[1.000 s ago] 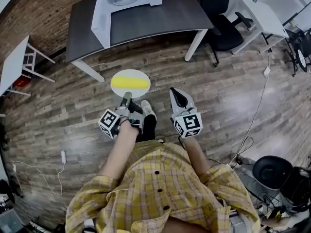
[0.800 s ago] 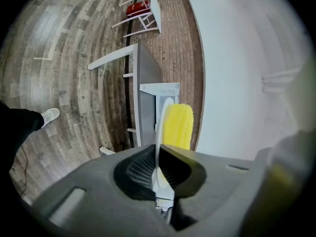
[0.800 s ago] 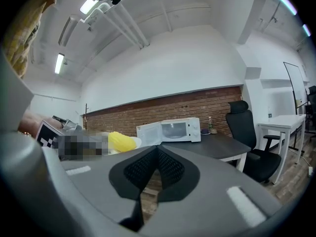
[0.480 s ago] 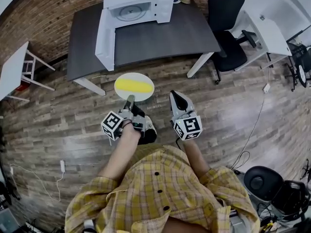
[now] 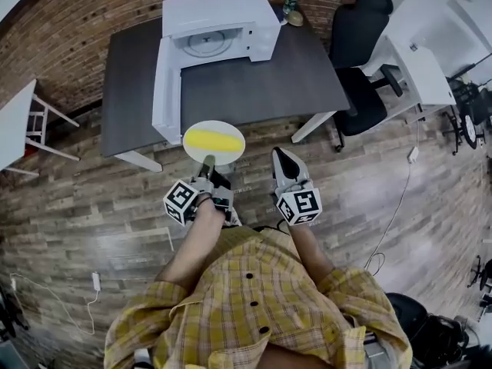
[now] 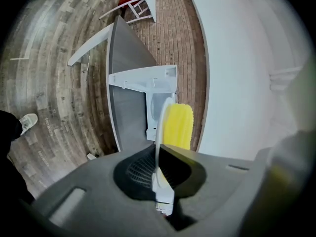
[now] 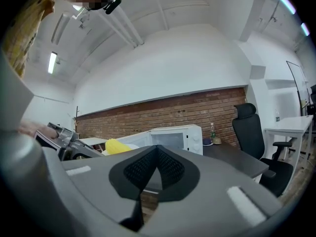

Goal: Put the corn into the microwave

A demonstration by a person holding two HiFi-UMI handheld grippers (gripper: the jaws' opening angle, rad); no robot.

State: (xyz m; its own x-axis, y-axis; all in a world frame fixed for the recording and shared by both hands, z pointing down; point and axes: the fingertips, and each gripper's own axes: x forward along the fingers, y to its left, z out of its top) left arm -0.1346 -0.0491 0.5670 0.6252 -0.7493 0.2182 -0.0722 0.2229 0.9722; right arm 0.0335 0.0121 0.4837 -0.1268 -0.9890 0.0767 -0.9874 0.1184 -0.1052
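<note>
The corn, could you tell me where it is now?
Head view, centre: the corn lies on the white plate in the left gripper, at the front of the desk with the open microwave.

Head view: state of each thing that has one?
microwave, door open, only the turntable inside
plate, held level by its rim, carrying the corn
corn, lying on the plate
left gripper, shut on the plate's rim
right gripper, shut, empty
</note>
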